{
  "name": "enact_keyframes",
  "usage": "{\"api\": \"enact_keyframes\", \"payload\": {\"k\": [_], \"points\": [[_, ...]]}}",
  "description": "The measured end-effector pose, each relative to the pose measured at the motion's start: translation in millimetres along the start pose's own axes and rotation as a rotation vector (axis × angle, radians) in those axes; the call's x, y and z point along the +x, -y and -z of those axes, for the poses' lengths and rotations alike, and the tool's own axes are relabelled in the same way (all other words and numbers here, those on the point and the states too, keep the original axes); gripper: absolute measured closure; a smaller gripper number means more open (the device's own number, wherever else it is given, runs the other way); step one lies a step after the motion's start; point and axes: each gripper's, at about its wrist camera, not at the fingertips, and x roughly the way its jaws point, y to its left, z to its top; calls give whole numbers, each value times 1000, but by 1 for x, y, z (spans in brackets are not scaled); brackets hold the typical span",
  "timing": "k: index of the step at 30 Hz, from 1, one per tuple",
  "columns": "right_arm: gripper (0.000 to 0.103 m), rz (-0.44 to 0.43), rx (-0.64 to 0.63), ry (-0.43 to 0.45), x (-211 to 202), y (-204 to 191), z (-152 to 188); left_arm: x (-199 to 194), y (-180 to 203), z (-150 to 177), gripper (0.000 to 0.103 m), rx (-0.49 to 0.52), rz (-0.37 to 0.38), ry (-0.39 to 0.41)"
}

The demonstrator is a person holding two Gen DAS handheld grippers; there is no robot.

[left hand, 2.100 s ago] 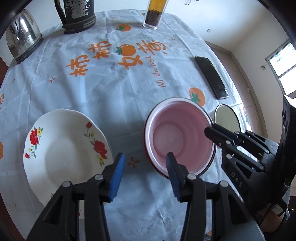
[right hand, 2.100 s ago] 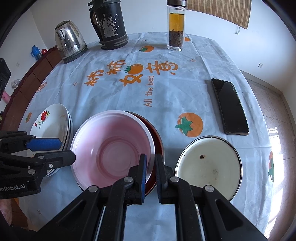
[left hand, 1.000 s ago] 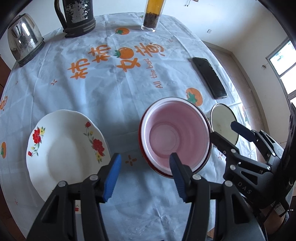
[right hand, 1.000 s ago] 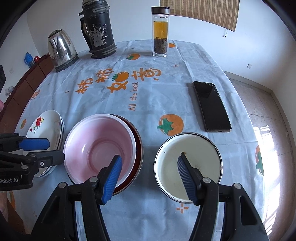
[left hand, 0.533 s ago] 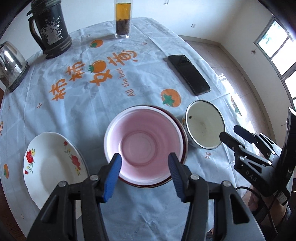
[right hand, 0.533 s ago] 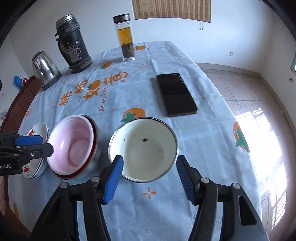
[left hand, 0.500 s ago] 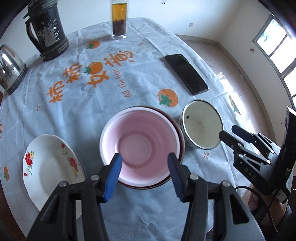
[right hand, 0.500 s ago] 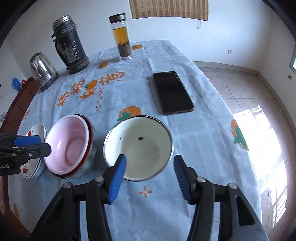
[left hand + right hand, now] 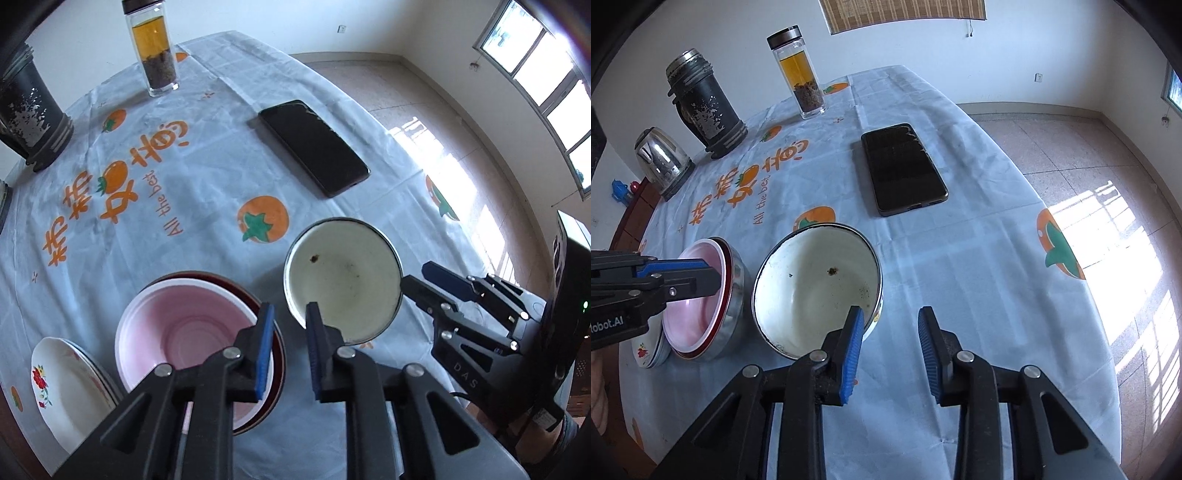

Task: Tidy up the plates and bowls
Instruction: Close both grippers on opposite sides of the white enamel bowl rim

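- Left gripper (image 9: pixel 290 325): jaws just closing, narrow gap, nothing between; hung over near rims of pink bowl (image 9: pixel 184 328) and white enamel bowl (image 9: pixel 341 280).
- Right gripper (image 9: pixel 890 328): jaws just closing, gap empty, at enamel bowl's right rim.
- Floral plates (image 9: pixel 62 384) far left.

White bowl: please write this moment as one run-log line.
white bowl on cloth beside pink bowl | right gripper just closing at its rim, not gripping | left gripper just closing, nothing between
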Motion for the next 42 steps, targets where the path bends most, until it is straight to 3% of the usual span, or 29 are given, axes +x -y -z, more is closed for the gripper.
{"api": "enact_keyframes", "payload": {"k": [18,27,33,42], "points": [[85,-74,4,-35,18,-1,0,45,15,-22,94,10,-5,-104],[85,-84,20,-33,18,3,4,30,17,-23,95,24,-38,-46],[85,-87,16,-29,18,3,4,45,10,-19,95,2,-53,-90],[90,-97,25,-23,15,5,5,38,18,-14,98,-2,-78,-80]]}}
